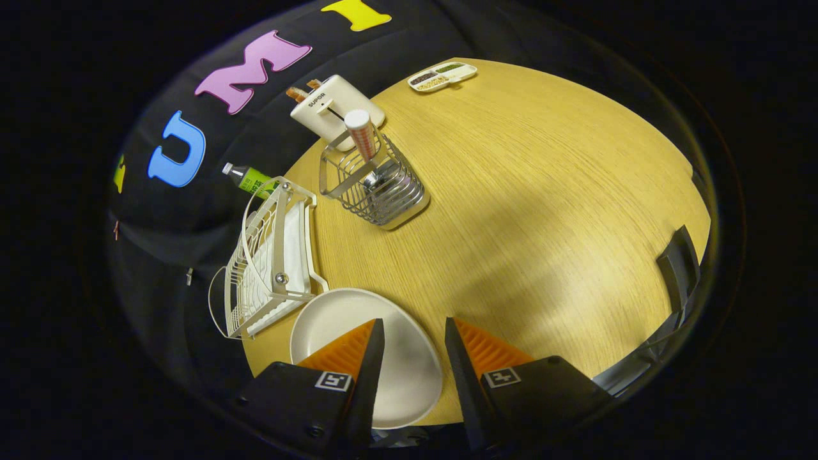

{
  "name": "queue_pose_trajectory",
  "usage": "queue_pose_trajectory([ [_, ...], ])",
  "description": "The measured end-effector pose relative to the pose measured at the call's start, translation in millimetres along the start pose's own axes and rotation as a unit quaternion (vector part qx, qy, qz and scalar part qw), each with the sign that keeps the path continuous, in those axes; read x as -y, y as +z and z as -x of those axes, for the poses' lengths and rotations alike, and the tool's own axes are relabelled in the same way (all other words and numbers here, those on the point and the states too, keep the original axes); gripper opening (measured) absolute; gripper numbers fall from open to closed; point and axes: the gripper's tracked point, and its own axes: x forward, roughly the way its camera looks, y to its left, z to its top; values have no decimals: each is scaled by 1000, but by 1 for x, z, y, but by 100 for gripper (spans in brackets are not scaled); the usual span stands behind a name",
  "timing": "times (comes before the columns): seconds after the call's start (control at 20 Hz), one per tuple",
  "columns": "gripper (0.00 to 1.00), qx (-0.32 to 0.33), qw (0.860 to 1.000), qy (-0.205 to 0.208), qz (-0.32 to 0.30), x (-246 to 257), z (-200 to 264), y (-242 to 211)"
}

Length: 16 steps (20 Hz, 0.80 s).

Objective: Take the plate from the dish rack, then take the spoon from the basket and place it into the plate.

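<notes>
Gripper poised above the round wooden table, looking down, fingers parted with a clear gap between them and nothing held. White plate flat on the table beneath and between the fingers, partly hidden by the left one. Empty white dish rack just beside the plate, at ten o'clock from it. Wire basket at twelve o'clock beyond the fingers, with the spoon standing in it, handle up. Further at twelve, a white toaster with bread in it; at eleven a green-labelled bottle; at one, a divided tray of grains. Dark chair at three o'clock by the table edge.
</notes>
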Motion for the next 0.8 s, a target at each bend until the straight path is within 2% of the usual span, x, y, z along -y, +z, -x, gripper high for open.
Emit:
queue_pose_trajectory([
  [0.15, 60, 25, 999, 7, 27, -7, 19, 22],
  [0.3, 60, 58, 994, 17, 91, -19, 45, 49],
  [0.4, 60, 81, 985, 20, 149, -28, 62, 68],
  [0.55, 60, 108, 964, 23, 241, -40, 81, 99],
  [0.8, 60, 105, 941, 43, 319, -50, 77, 131],
])
